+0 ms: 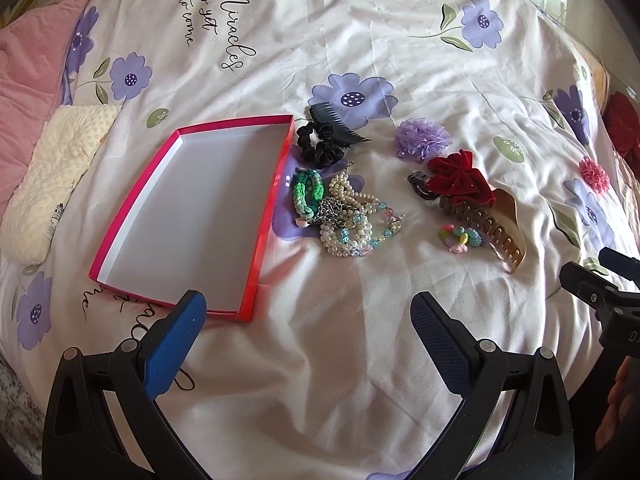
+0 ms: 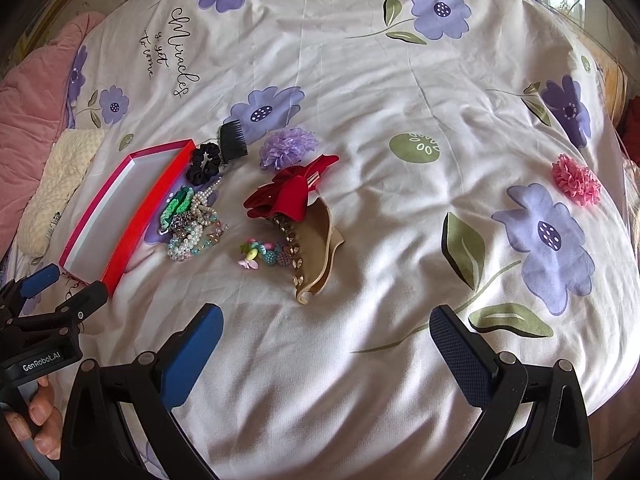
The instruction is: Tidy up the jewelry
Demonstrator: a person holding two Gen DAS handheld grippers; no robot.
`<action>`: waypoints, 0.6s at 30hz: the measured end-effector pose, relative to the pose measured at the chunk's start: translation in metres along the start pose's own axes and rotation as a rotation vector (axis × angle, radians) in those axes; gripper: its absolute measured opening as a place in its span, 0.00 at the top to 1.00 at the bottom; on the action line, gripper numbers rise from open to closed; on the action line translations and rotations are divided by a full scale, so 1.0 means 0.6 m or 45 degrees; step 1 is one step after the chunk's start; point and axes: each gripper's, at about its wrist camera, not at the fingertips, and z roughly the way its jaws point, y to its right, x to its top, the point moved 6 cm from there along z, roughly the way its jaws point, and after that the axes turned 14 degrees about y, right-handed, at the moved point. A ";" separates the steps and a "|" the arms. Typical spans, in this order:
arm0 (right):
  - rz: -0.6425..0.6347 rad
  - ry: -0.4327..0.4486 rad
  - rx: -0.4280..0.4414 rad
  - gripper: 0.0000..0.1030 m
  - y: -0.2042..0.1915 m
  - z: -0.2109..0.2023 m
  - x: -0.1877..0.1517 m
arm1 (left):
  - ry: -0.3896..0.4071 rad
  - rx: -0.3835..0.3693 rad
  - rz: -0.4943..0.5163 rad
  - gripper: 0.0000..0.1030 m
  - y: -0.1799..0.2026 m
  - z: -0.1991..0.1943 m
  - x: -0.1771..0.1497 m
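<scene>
Several pieces: all lie loose on the floral bedspread [image 1: 360, 340], none yet in the red tray [image 1: 192, 216], which is empty.
Left gripper [image 1: 308, 320]: fingers spread wide, holding nothing, hanging over bare sheet near the tray's near corner.
Right gripper [image 2: 326, 332]: also spread and empty, over the sheet on the near side of the tan claw clip [image 2: 316, 248].
Bead tangle [image 1: 356, 216]: just beside the tray's right wall; pearl strands, a chain and a green braided band [image 1: 306, 192] heaped together. Probably light, limp and slippery (one strand may drag its neighbours), so pinch a bunched part rather than a single thread.
Claw clip: stiff, likely brittle plastic; long axis runs from the red velvet bow [image 1: 460, 182], which rests on its far end, toward the camera and right. Grip across the curved spine, not the teeth.
Black scrunchie [image 1: 320, 144]: soft, easy to squeeze anywhere; the black comb [image 1: 340, 126] touches it, teeth pointing toward the beads.
Purple fabric flower [image 1: 422, 138]: airy, crushable.
Small colourful bead bracelet [image 1: 464, 238]: beside the clip's teeth.
</scene>
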 end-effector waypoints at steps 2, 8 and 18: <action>-0.002 0.000 -0.004 0.00 0.000 0.000 0.000 | -0.002 -0.002 -0.005 0.01 -0.001 0.001 0.000; -0.001 0.006 -0.002 0.00 0.004 0.001 0.005 | -0.002 -0.011 -0.003 0.01 0.002 0.005 0.004; 0.016 0.008 0.024 0.00 0.007 0.013 0.009 | 0.006 -0.037 -0.004 0.02 0.001 0.012 0.013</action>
